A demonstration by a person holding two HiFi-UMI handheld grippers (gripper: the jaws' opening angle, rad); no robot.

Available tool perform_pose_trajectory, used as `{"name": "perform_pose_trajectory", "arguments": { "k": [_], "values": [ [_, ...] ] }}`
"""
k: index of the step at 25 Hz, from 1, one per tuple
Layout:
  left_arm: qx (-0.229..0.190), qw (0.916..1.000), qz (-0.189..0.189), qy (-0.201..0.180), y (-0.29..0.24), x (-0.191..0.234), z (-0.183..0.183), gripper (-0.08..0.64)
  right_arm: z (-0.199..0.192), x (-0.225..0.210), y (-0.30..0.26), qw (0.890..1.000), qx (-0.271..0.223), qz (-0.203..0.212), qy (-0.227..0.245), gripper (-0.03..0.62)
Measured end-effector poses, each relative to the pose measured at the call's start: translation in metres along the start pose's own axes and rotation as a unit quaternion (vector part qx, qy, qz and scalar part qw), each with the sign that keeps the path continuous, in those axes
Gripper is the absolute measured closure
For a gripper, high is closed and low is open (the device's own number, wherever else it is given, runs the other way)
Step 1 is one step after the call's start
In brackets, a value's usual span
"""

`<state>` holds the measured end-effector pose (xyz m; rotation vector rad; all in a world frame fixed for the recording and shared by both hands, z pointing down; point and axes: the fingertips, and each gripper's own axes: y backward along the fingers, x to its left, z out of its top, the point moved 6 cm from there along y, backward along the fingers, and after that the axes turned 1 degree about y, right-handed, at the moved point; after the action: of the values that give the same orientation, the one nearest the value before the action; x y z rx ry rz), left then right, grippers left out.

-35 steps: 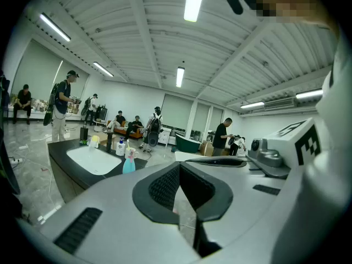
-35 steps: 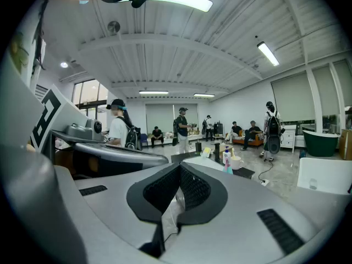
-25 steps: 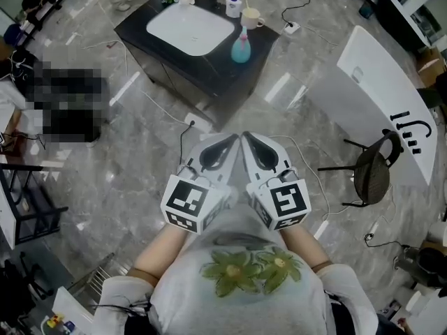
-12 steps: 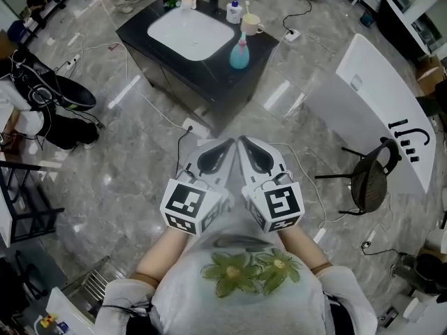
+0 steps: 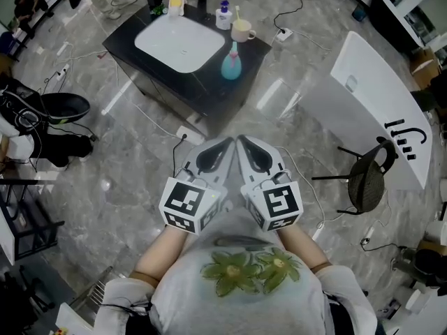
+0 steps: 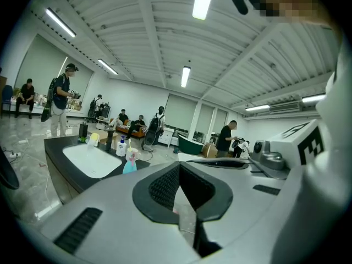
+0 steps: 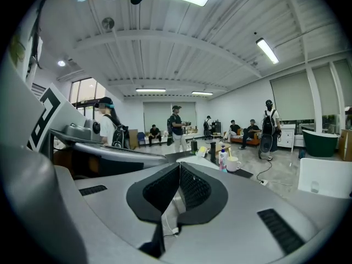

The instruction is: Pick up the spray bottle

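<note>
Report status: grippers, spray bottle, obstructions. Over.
Left hand-held gripper shut, empty. Right hand-held gripper shut, empty. Spray bottle upright on sink counter, untouched. Cable on floor between.

Glossy marbled floor [image 5: 126, 180], matt black counter [image 5: 209, 74], translucent plastic spray bottle [image 5: 231, 65].

Left gripper [image 5: 222, 145]: we hold it with jaws together, nothing between them.
Right gripper [image 5: 248, 144]: jaws together, empty, just beside the left, tips converging.
Forearms [image 5: 156, 247]: bent, close before our chest.

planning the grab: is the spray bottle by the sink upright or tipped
Upright: the spray bottle stands on its base on the dark counter, nozzle on top.
</note>
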<state>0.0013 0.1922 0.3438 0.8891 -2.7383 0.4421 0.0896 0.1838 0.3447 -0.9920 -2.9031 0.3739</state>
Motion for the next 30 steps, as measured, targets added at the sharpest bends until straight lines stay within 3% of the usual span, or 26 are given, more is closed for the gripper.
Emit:
{"name": "perform_pose_trajectory", "arguments": {
  "k": [17, 30],
  "values": [
    [0.005, 0.9997, -0.025, -0.001, -0.056, 0.067, 0.03, 0.551, 0.018, -0.034, -0.079, 1.0, 0.002, -0.03, 0.008, 0.569],
    [0.023, 0.9986, -0.048, -0.003, -0.071, 0.116, 0.038, 0.551, 0.021, -0.032, -0.127, 0.998, 0.003, -0.059, 0.0, 0.569]
  ]
}}
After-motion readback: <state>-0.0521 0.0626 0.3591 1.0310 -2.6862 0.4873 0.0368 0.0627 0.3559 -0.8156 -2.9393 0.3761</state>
